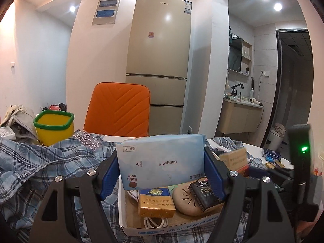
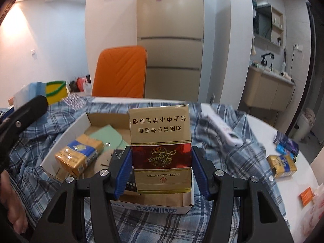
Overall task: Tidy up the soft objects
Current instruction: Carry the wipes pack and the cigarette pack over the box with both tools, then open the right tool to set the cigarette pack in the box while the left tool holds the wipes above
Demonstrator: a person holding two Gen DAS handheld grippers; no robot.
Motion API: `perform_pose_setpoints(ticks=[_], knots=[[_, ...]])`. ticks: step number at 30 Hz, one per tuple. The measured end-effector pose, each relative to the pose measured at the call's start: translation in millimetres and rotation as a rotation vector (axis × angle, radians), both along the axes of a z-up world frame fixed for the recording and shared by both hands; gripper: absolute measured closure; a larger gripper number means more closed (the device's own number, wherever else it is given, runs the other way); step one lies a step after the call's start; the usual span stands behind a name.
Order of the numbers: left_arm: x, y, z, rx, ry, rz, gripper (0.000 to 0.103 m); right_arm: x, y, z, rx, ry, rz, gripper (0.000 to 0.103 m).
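Between the jaws of the left gripper (image 1: 162,168) sits the wipes pack (image 1: 162,160), a pale blue soft pouch held across its width, jaws standing fairly wide and both blue pads pressed on its side edges. I judge it light and compliant: it will buckle under a hard squeeze, and its film may slide, so the hold belongs low on the side seams, where it is now.

Directly below these jaws lies the open cardboard box (image 1: 141,225), with a blue-and-gold cigarette pack (image 1: 156,202), a tan round object, a dark small pack and a white cable inside.

The right gripper (image 2: 161,170) is closed partway on a red-and-gold cigarette carton (image 2: 160,145), pads on its two narrow sides. I judge this one stiff and light, with slick wrapping; the corners can dent.

Beneath and ahead of the right jaws the box interior shows little free floor; I cannot tell whether both items fit flat. Outward of both jaws a plaid cloth (image 2: 222,151) covers the table (image 2: 293,182). To the right, loose packs lie near the table's edge, so I would keep sideways swings short there.
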State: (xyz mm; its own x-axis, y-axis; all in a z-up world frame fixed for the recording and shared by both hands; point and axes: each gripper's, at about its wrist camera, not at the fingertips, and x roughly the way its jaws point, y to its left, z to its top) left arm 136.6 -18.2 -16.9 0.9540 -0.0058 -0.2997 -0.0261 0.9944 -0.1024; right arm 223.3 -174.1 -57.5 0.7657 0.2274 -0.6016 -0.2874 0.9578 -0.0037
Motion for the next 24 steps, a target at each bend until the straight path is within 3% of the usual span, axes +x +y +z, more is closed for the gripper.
perform_pose_setpoints(ticks=[3,7,10,14,19,24], knots=[[-2,-4,1,0.014,-0.008,-0.004,0.029,9,-1,-11,0.005,0.064,0.015,0.044],[-6,-7,1,0.027,-0.023,-0.006,0.029,12,-4,-15,0.018,0.081,0.013,0.044],[-7,-6,1,0.028,-0.025,-0.003,0.029,9,-4,-13,0.02,0.079,0.012,0.034],[-1,-3,-1,0.016,0.004,-0.003,0.029,4,-6,-6,0.031,0.05,0.005,0.029],[26,-3,-13,0.015,0.154,-0.009,0.029,-8,-16,6,0.067,-0.027,-0.037,0.029],[57,-2,-36,-0.012,0.35,-0.041,0.029,-7,-20,8,0.08,-0.028,-0.043,0.028]])
